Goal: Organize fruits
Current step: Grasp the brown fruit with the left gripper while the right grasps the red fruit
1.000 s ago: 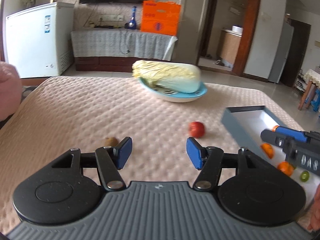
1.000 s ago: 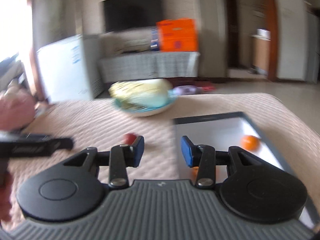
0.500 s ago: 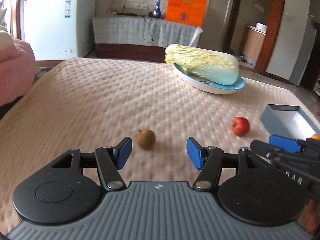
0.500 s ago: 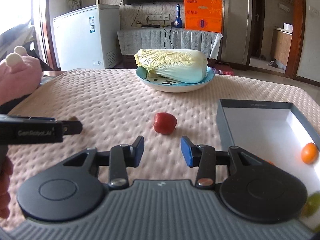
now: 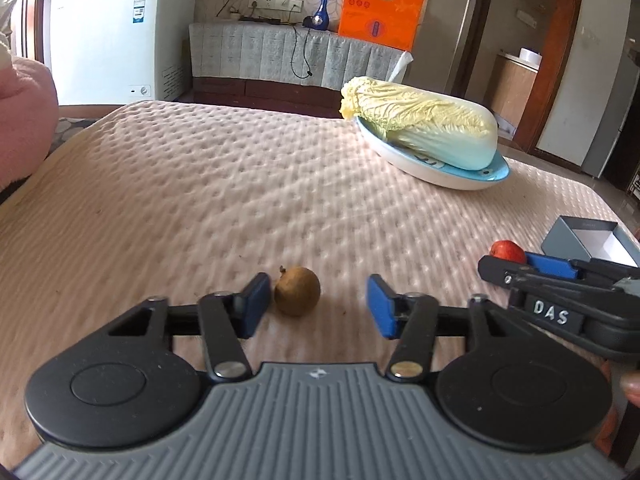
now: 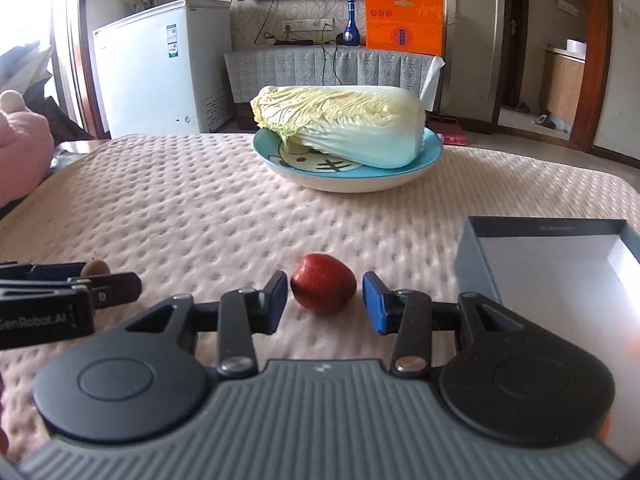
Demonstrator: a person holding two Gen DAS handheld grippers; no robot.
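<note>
A small brown fruit (image 5: 297, 296) lies on the pink quilted cloth between the blue pads of my left gripper (image 5: 318, 306). Its jaws are closing; the fruit sits against the left pad, with a clear gap to the right pad. A red fruit (image 6: 323, 289) rests on the cloth between the pads of my right gripper (image 6: 325, 298), with a thin gap on each side. The right wrist view shows the left gripper (image 6: 100, 280) at the left, beside the brown fruit (image 6: 95, 267). In the left wrist view the right gripper (image 5: 520, 264) stands by the red fruit (image 5: 508, 251).
A grey box with a white inside (image 6: 476, 248) sits open to the right of the red fruit. A Chinese cabbage (image 6: 344, 128) lies on a blue plate (image 6: 434, 152) at the far middle. A pink plush thing (image 5: 24, 120) is at the left edge.
Both grippers came forward and down toward the cloth. The brown fruit now sits between the left pads, which have narrowed. The red fruit now sits between the right pads.
</note>
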